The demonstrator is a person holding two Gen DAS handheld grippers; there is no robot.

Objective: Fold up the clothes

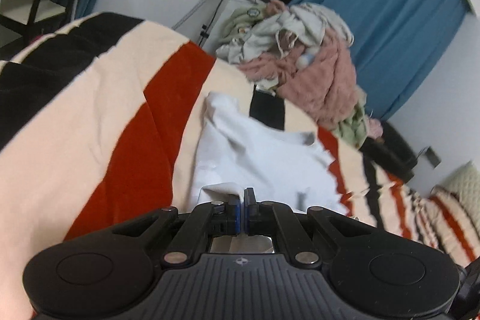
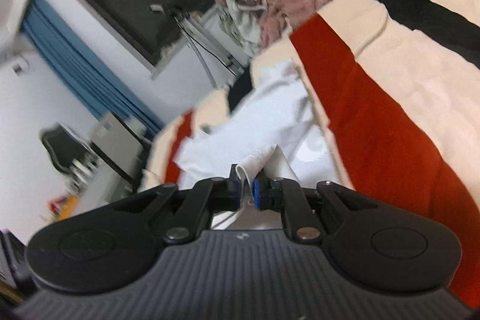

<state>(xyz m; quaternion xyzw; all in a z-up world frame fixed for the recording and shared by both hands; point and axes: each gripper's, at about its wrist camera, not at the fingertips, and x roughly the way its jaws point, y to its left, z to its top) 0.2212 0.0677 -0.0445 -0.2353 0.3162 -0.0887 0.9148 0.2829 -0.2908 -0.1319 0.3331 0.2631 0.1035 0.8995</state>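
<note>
**Pinching white garment at near edge, both grippers**

Gripping white garment (image 1: 255, 158) w/ left gripper (image 1: 242, 197): jaws nearly together, thin fold of hem caught between blue pads, low centre of left wrist view. Right gripper (image 2: 246, 185) likewise low centre of its view, jaws a touch wider, clamped on a bunched white edge w/ a thin cord looping out. Cloth runs away from both sets of fingers toward upper centre of each frame, so long axis lies roughly along pointing direction; far end near a black stripe. Neither hand clearly nearer far end, judging by views. Garment spread on striped blanket (image 1: 90, 116), red/cream/black bands. Beyond it, upper right in left view, heap of unfolded clothes (image 1: 300, 56), pink and pale green, well apart from fingers. Next move prob. carries near edge over toward far end, lengthwise fold. Blur hides collar/sleeve detail; cannot tell which end is held.
</note>
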